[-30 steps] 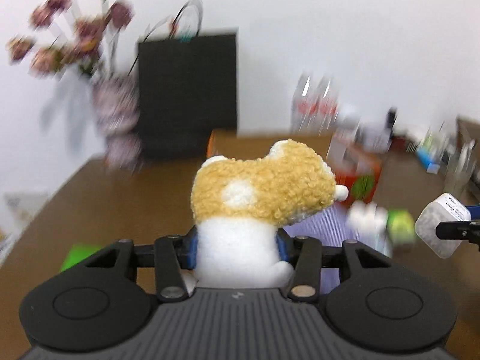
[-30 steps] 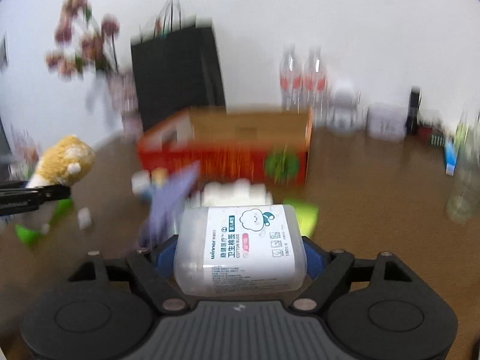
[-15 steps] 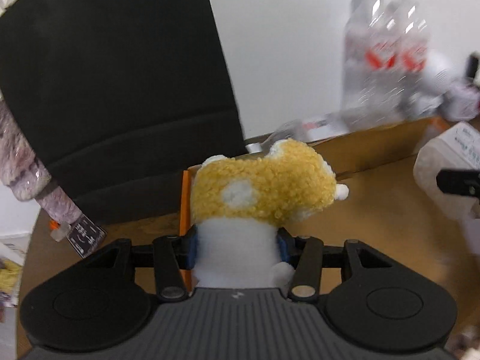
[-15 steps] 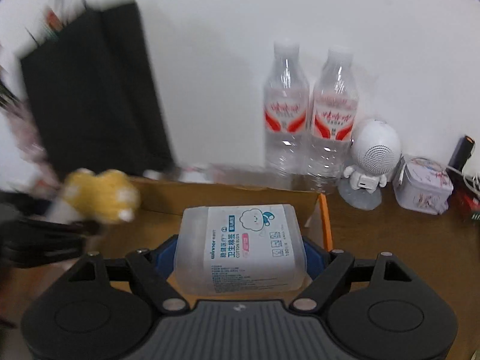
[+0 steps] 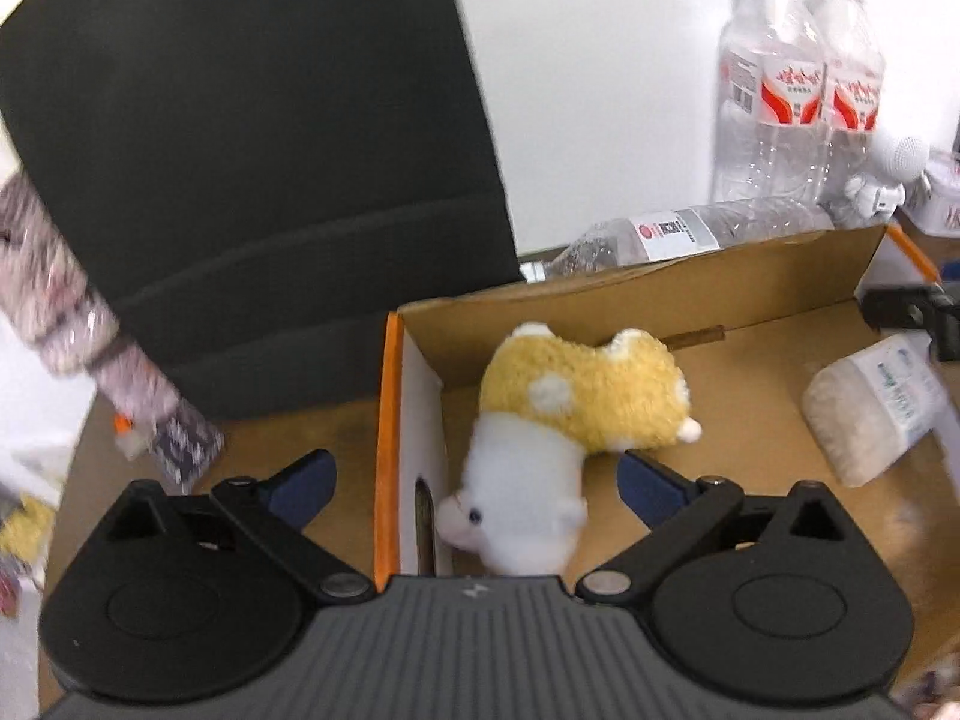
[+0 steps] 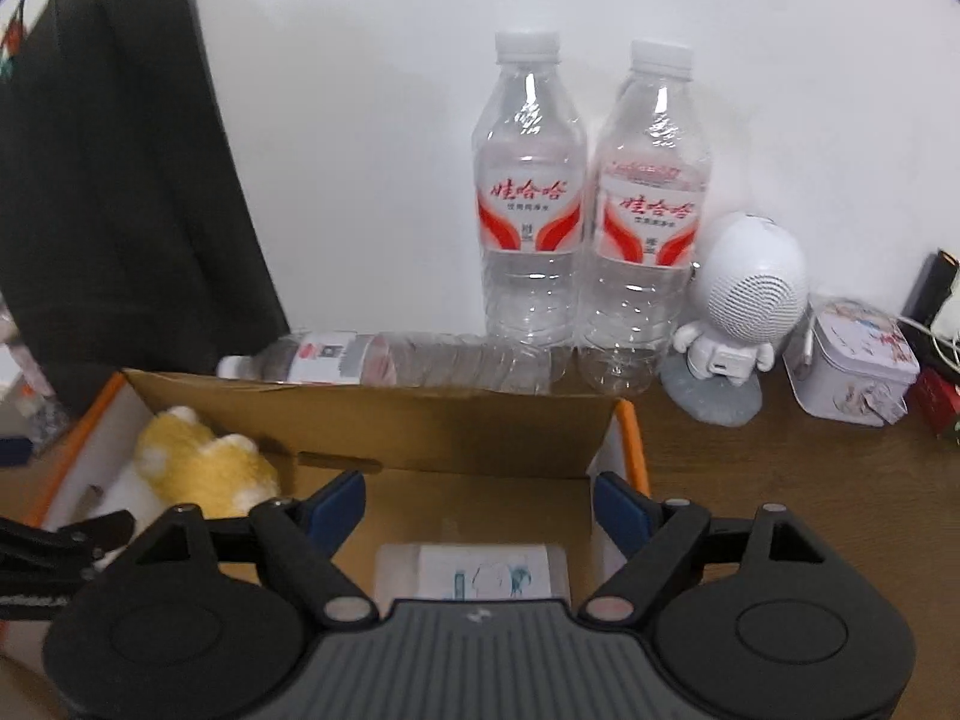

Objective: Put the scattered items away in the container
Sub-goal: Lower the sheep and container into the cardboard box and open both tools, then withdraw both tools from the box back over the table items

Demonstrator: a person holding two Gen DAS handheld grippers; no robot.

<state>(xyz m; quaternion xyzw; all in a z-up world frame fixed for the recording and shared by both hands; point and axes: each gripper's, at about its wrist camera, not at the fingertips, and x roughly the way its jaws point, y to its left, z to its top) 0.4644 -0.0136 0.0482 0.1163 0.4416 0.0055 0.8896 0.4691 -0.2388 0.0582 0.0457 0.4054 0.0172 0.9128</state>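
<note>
A brown wooden counter (image 6: pixel 780 480) stands against a white wall. In the open cardboard box (image 5: pixel 600 306) lie the soft yellow-and-white plush toy (image 5: pixel 576 402), light and best squeezed at its white body, and the stiff translucent cotton-swab box (image 5: pixel 870 408), probably slippery. Left gripper (image 5: pixel 474 480) and right gripper (image 6: pixel 480 504) both tilt downward, their jaws opening with nothing pinched.

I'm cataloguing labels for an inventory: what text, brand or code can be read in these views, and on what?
"娃哈哈": red brand on each of the two upright water bottles.
Small print below it: too small to read.
QR code and red round logo on the lying bottle: not readable.
Cotton swab box: blue print, blurred.
Tin box: picture only, no legible words.
</note>
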